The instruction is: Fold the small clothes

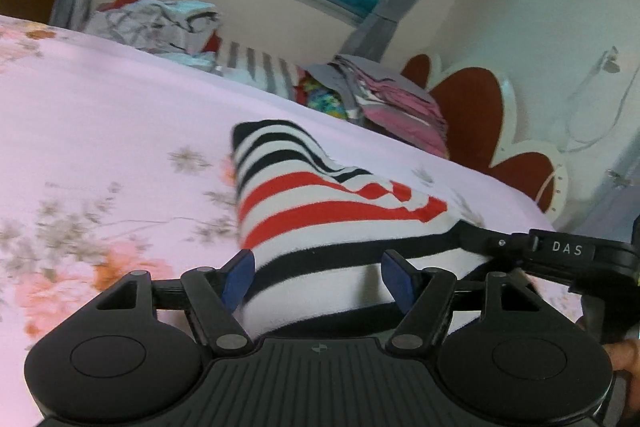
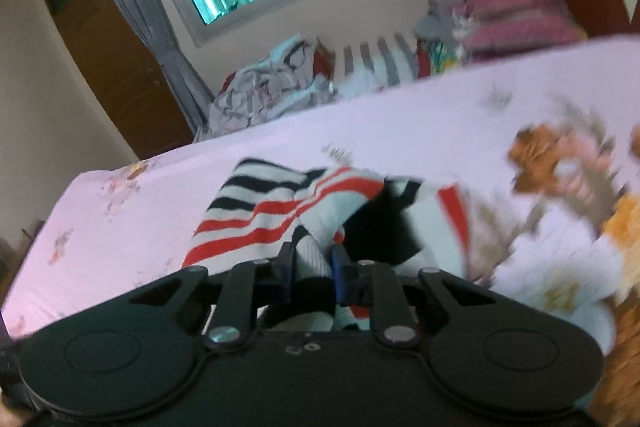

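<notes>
A small garment with red, black and white stripes [image 1: 320, 203] lies on the pink floral bed sheet [image 1: 120, 127]. My left gripper [image 1: 320, 279] is open, its blue pads [image 1: 240, 279] standing wide on either side of the garment's near end without pinching it. In the right wrist view the same garment [image 2: 256, 211] is bunched and partly lifted, and my right gripper [image 2: 312, 263] is shut on a fold of its white ribbed fabric. The left wrist view shows the right gripper [image 1: 468, 235] coming in from the right, at the garment's right edge.
Along the bed's far edge lie a crumpled pile of clothes [image 1: 160, 23], a grey-striped cloth [image 1: 260, 67] and a folded pink stack [image 1: 400, 103]. A red and white headboard [image 1: 472, 107] stands at the right. A wooden door [image 2: 112, 59] is at the left.
</notes>
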`<state>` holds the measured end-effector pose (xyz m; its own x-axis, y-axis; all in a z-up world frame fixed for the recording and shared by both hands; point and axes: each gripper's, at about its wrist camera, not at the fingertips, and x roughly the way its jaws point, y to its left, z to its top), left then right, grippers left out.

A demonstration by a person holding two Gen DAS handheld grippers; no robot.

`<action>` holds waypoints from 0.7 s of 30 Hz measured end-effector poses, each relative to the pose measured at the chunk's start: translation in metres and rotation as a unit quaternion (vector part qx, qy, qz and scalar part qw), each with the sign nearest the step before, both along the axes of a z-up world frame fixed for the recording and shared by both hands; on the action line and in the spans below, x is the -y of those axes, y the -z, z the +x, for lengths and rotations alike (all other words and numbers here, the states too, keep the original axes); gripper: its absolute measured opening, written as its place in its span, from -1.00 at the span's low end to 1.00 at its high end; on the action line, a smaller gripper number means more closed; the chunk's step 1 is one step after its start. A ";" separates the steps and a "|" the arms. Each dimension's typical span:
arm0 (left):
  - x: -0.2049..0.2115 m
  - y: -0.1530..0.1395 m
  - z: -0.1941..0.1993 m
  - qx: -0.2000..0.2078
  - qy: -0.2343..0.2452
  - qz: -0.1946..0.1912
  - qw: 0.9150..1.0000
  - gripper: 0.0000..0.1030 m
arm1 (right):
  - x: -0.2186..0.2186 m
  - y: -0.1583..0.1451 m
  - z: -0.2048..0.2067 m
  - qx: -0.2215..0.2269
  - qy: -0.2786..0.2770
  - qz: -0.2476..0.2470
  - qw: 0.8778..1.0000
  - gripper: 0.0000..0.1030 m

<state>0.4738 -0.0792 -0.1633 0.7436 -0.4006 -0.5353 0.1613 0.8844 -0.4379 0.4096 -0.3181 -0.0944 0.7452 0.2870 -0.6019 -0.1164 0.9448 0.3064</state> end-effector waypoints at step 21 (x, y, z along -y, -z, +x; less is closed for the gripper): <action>-0.005 0.010 0.004 -0.007 -0.018 0.027 0.999 0.52 | 0.025 0.072 0.026 -0.137 0.012 0.155 0.978 -0.36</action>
<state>0.4773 -0.0737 -0.1734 0.7490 -0.3441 -0.5662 0.1237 0.9121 -0.3908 0.4355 -0.3432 -0.1660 0.5768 0.4714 -0.6672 0.0321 0.8030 0.5951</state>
